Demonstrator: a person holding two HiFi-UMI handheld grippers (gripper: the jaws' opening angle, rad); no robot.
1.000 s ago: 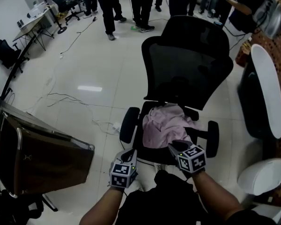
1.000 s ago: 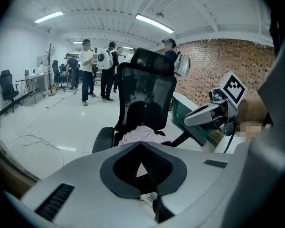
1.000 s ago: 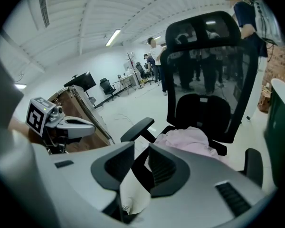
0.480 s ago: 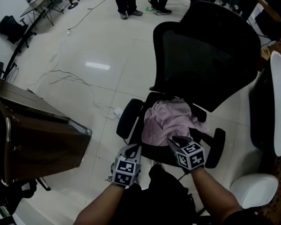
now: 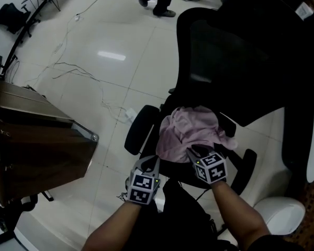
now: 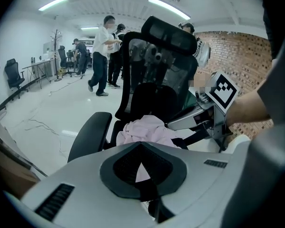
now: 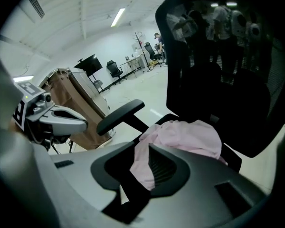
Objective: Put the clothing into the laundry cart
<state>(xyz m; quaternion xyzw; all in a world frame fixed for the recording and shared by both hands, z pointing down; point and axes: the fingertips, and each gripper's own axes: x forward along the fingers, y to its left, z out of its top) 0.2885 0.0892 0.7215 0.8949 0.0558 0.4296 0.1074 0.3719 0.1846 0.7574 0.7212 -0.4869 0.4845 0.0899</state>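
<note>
**Colleague:** Where is the garment?

**Me:** The pink clothing point(image 5: 187, 132) lies bunched on the seat of the black office chair point(image 5: 240, 56), between the armrests. In the head view both my tools sit at the seat's near edge. My right gripper point(image 5: 191, 150) has its tips at the cloth's near hem. My left gripper point(image 5: 148, 162) is just beside the cloth, by the left armrest point(image 5: 137, 130).

**Colleague:** And the jaws?

**Me:** From above the marker cubes cover them, so I go by each tool's own camera. The left gripper view shows my left jaws drawn in until the tips meet, holding nothing. A small wedge of pink shows through the slit behind the tips. The right gripper view shows my right jaws a narrow way apart, with a fold of the pink cloth in the gap. I cannot tell whether the pads touch it.

**Colleague:** The cart?

**Me:** The brown laundry cart point(image 5: 39, 156) stands on the floor to my left, well apart from the chair. The head view cuts it off at the frame's edge, and its inside is too dark to read. The right gripper view shows its side, behind my left tool. Only the left gripper view shows a brick wall point(image 6: 237, 51) and people point(image 6: 103, 51) standing across the room. From above I see only their legs. The chair's back is a dark mass in every view, with its detail lost.
</note>
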